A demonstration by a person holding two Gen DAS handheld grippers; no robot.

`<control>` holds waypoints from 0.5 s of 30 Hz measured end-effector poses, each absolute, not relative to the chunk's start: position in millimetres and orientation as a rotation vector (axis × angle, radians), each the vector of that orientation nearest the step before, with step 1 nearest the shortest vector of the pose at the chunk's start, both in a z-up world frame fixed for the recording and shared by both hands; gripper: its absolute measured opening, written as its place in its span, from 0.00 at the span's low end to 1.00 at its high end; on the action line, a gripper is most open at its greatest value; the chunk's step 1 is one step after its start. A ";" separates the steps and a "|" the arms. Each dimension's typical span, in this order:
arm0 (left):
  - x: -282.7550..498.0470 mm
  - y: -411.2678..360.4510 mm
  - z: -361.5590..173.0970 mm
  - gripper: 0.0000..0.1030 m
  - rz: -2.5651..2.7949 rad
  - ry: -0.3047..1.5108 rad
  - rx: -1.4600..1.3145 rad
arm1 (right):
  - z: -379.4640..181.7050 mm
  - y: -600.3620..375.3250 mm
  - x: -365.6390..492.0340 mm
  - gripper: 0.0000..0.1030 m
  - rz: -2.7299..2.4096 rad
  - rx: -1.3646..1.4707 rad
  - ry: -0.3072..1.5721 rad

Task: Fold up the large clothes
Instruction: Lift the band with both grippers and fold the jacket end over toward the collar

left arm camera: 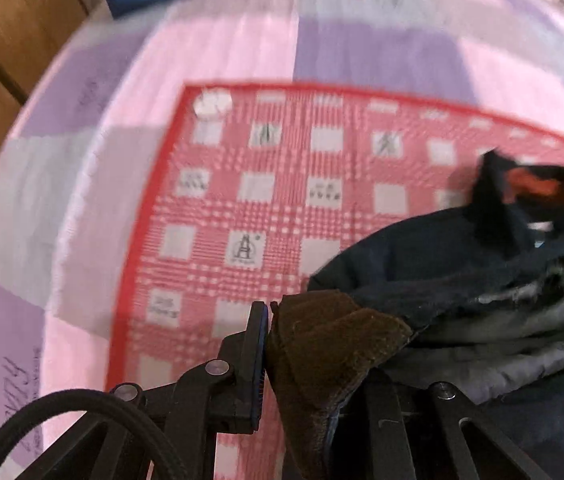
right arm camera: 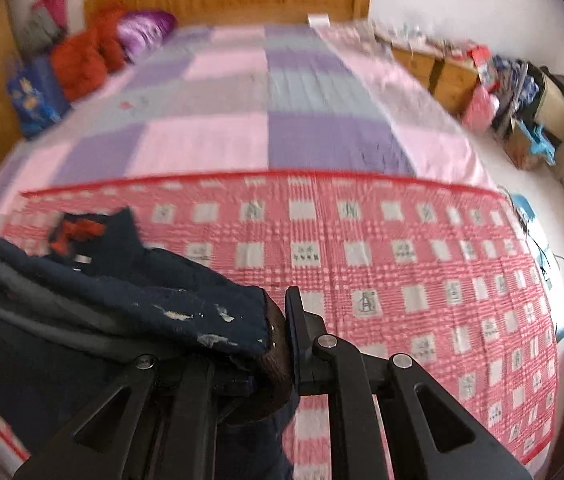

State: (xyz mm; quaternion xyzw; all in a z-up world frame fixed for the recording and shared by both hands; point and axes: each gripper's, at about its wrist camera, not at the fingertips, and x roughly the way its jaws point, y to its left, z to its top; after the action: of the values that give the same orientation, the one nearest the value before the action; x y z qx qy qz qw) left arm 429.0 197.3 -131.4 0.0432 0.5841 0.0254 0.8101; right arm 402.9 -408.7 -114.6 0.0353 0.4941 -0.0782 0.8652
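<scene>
Left gripper (left arm camera: 282, 364): clamped on brown cuff (left arm camera: 322, 344) of jacket (left arm camera: 462, 264).
Right gripper (right arm camera: 270, 344): clamped on jacket (right arm camera: 130, 292) hem.
Jacket: over red mat (right arm camera: 402, 280).

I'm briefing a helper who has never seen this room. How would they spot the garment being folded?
Start at the wide bed with the pink and purple patchwork cover, then drop to the red and white checked cloth laid over its near end. The garment is the dark navy jacket there, the only dark thing on the cloth, with brown trim and an orange-red patch at its collar.
</scene>
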 end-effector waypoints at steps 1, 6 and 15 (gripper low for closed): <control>442.9 193.7 -151.4 0.15 0.066 1.279 0.104 | -130.6 -407.8 415.3 0.13 -0.180 0.062 1.063; 475.1 184.2 -212.7 0.16 0.078 1.369 0.129 | -189.8 -409.0 450.0 0.13 -0.223 0.023 1.169; 493.2 177.5 -251.8 0.26 0.053 1.434 0.095 | -245.6 -409.8 474.9 0.20 -0.236 0.031 1.274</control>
State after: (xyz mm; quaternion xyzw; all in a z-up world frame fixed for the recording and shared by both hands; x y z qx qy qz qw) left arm 493.2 177.5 -251.8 0.0434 0.6568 0.0244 0.7524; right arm 474.9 -409.8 -245.6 0.0145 0.5932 -0.1099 0.7974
